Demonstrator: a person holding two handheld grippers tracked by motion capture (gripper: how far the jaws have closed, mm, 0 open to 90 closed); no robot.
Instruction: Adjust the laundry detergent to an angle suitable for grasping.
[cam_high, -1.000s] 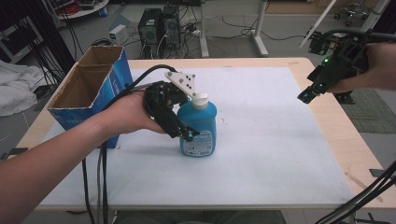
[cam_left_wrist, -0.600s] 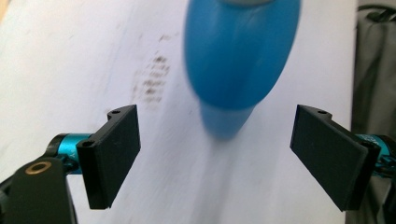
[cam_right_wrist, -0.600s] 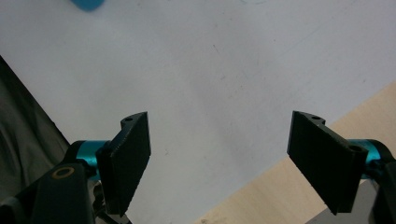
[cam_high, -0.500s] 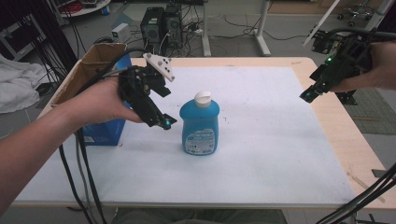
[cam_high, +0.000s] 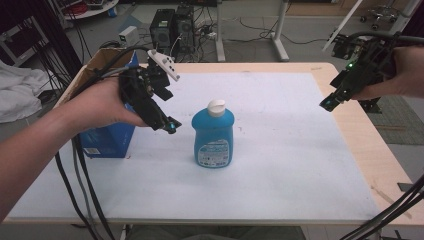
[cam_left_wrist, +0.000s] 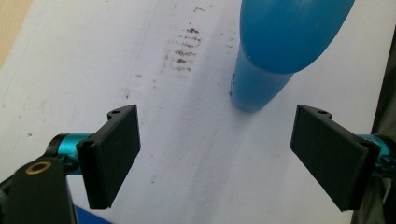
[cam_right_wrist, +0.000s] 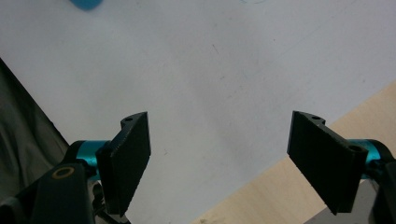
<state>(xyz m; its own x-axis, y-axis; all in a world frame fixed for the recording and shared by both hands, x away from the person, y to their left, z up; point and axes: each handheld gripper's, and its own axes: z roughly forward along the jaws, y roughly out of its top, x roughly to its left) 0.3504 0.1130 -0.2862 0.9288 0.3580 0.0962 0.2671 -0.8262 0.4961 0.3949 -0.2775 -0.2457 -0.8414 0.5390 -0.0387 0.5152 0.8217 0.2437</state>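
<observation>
Left gripper (cam_high: 167, 125): it hung just left of the bottle, fingers (cam_left_wrist: 114, 151) spread wide after opening over the last moment, nothing between them, the pads off the plastic.

Bottle (cam_high: 213, 135): the blue bottle stood upright on its own near the middle of the table (cam_high: 280, 170), white cap (cam_high: 216, 106) on top, apart from both grippers.

Risk, bottle: tall and narrow at the base, so I judged it easy to tip; a careless swing of the left gripper back toward it could have clipped the shoulder and knocked it over.

Risk, cables: the black cables (cam_high: 82, 195) trailed from the left hand across the near table edge; a snag there could have jerked that gripper sideways into the bottle.

Box (cam_high: 107, 137): the blue cardboard box sat open-topped just behind the left hand, close enough that a pull-back might have bumped its wall.

Right gripper (cam_high: 330, 103): it was over the far right edge of the table, well apart from the bottle, fingers (cam_right_wrist: 126, 161) parted wide and empty.

Risk, right side: little from there, I judged, unless it crossed in fast and struck the cap.
</observation>
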